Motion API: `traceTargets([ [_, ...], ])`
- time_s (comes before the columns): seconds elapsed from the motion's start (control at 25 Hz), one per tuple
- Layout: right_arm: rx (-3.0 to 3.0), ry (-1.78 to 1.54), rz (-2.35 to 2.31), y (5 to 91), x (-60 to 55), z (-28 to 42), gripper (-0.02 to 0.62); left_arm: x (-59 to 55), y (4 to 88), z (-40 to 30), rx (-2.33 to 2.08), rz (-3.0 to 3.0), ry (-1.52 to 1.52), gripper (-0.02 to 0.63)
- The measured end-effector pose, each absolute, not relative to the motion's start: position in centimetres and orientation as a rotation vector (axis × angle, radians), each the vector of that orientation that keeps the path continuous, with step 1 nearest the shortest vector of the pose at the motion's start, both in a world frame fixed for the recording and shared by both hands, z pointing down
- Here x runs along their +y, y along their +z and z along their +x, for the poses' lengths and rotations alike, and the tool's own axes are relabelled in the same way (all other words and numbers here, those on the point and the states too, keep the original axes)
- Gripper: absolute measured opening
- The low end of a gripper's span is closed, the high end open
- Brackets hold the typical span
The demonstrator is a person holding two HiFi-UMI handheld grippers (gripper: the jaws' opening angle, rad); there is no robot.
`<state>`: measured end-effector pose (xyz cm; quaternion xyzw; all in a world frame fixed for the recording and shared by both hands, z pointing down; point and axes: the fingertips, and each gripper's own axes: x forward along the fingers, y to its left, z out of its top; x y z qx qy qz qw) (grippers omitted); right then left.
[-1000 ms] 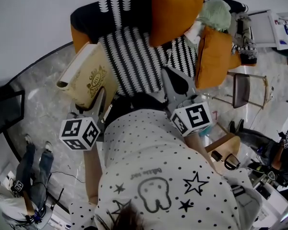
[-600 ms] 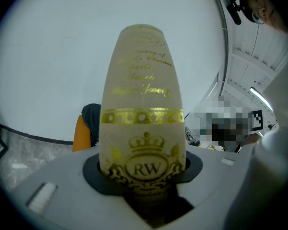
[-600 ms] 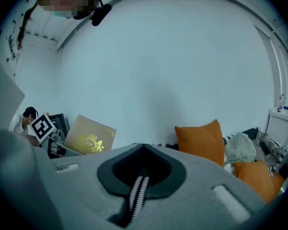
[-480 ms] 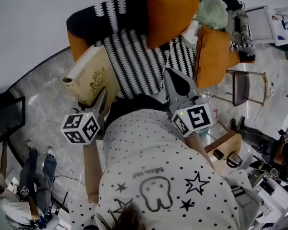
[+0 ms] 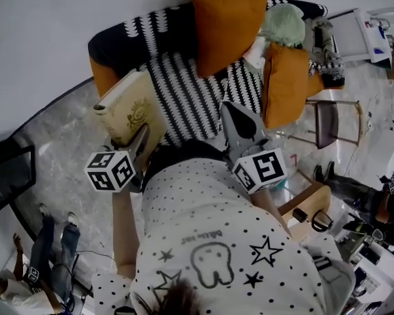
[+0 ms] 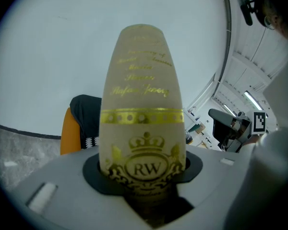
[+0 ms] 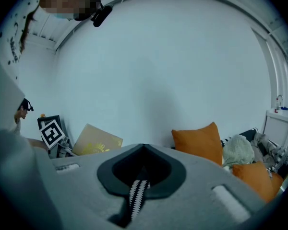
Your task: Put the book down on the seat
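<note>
Holding the book [image 5: 128,110] upright by the seat's [image 5: 184,90] left edge.
Left gripper [image 5: 143,133] clamps the book; right gripper [image 5: 228,108], jaws together and empty, at the seat's front.

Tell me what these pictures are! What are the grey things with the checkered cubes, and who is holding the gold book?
No robot here! A person in a dotted shirt holds a grey grabbing tool in each hand; the patterned cubes are part of them. One picture comes from a camera on the person's head, looking down. The other two come from cameras riding on each tool. The left tool is clamped on a cream book with gold print, held in the air, not yet on the striped sofa. The right tool is shut and empty. Orange cushions lie on the sofa.
</note>
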<state>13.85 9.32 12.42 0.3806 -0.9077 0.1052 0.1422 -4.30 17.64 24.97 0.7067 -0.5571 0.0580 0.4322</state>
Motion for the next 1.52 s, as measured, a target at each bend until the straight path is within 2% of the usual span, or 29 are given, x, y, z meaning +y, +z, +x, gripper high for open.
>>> traceTargets([
  [0.76, -2.526, 0.275, 1.089, 14.2, 11.4, 13.8, 0.002, 15.3, 30.7, -3.3, -1.246, 1.73, 0.142, 0.235],
  [1.04, -2.547, 0.233, 0.823, 18.0, 12.5, 10.3, 0.002, 13.1, 35.2, -1.9, -1.225, 1.714, 0.128, 0.235],
  [1.24, -2.499, 0.214, 0.596, 18.5, 16.8, 8.3, 0.002, 15.0, 35.4, -2.0, -1.251, 1.68, 0.143, 0.235],
  [1.52, -2.476, 0.233, 0.504, 20.0, 18.2, 7.9, 0.002, 14.8, 37.8, -0.4, -1.198, 1.678, 0.087, 0.233],
])
